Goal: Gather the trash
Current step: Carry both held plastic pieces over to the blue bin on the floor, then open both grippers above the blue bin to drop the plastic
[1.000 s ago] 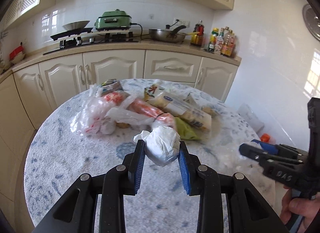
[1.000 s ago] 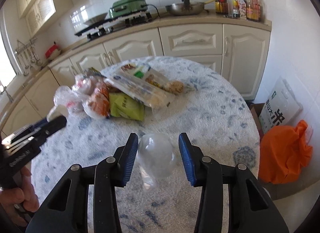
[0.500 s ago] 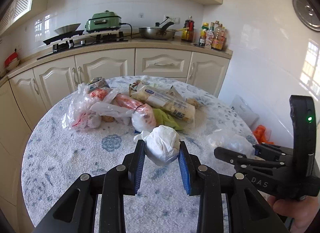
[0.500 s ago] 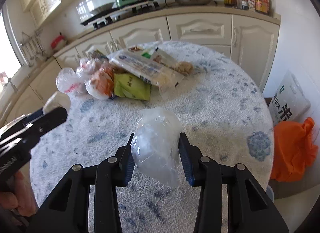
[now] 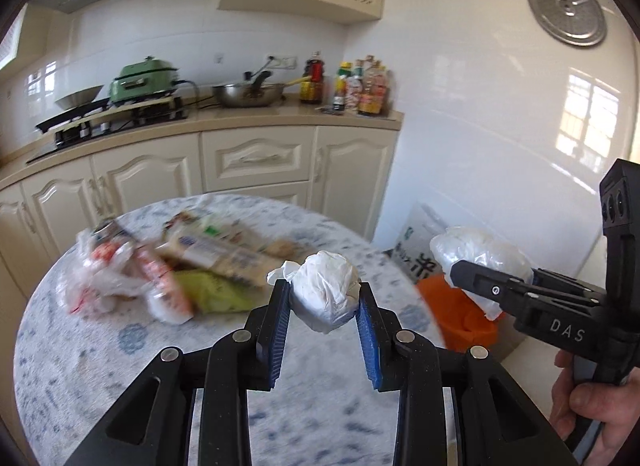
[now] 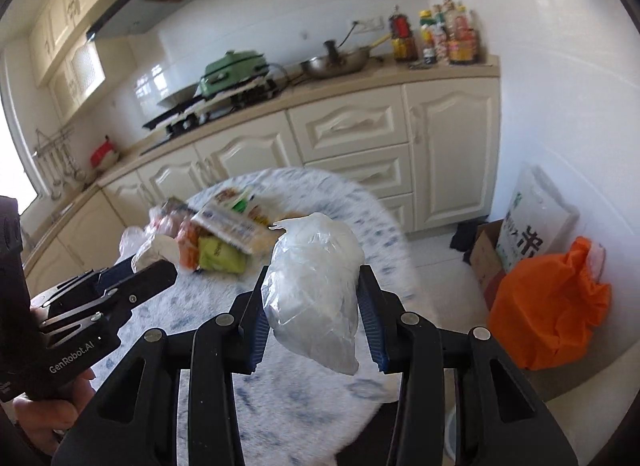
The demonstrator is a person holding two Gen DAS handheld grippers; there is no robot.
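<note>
On the far left of the round table (image 5: pixel 100 378) lies one blurred heap of food packets (image 5: pixel 168 274); I cannot count them, though one green packet (image 6: pixel 222 256) and one long pale packet (image 6: pixel 230 225) stand out. In front of it my left gripper (image 5: pixel 324 302) is clamped on one crumpled white wad (image 5: pixel 326 292), pinched between its two blue pads and held above the tabletop. Behind, on the counter (image 5: pixel 240 117), I count one green cooker (image 5: pixel 144 79), one steel pan (image 5: pixel 250 93) and one cluster of bottles (image 5: pixel 352 85) too crowded to number. Further right, my right gripper (image 6: pixel 314 294) grips one clear plastic bag (image 6: pixel 316 290), also lifted off the table. On the floor at the far right sit one orange bag (image 6: pixel 548 306), one white sack (image 6: pixel 536 217) and one cardboard box (image 6: pixel 486 258).
</note>
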